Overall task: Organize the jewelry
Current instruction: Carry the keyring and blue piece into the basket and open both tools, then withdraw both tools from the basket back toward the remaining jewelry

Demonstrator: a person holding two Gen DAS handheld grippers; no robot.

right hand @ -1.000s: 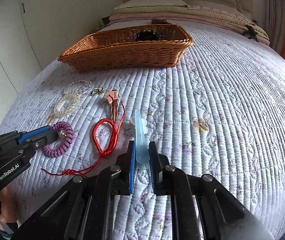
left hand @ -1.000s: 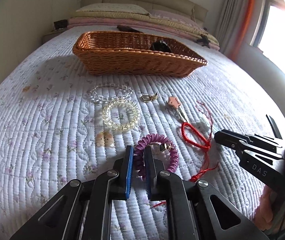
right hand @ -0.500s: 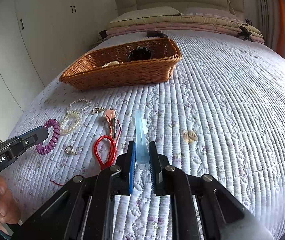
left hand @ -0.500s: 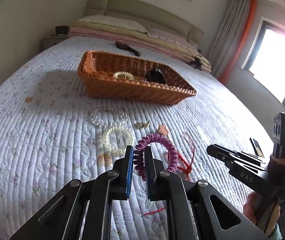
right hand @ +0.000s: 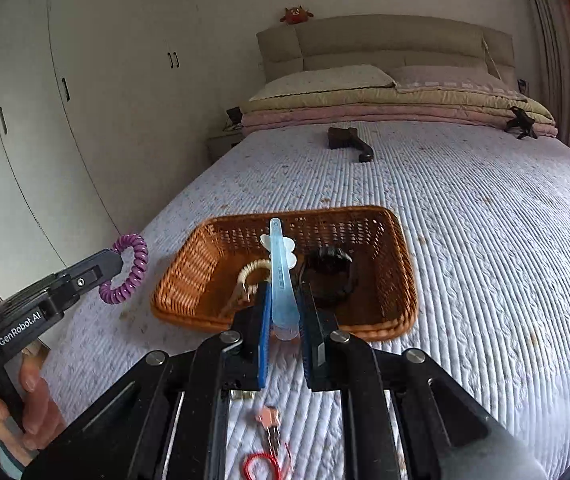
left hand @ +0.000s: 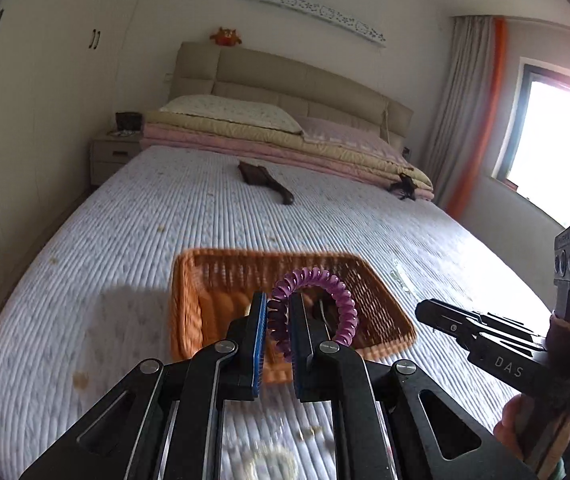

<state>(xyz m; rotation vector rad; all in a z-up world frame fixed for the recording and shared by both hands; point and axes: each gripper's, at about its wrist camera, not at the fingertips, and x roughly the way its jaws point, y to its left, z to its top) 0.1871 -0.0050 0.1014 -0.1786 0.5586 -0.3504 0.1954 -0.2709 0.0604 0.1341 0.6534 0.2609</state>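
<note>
Both grippers have lifted off the quilt (right hand: pixel 485 240) since a second ago and now sit over the wicker basket (right hand: pixel 401 264). Left gripper (left hand: pixel 277 316) is clamped on the purple coil bracelet (left hand: pixel 345 304); right gripper (right hand: pixel 285 308) is clamped on the blue hair clip (right hand: pixel 279 264). Red cord (right hand: pixel 265 464) and the pink charm (right hand: pixel 269 416) remain on the quilt, below the right gripper.
</note>
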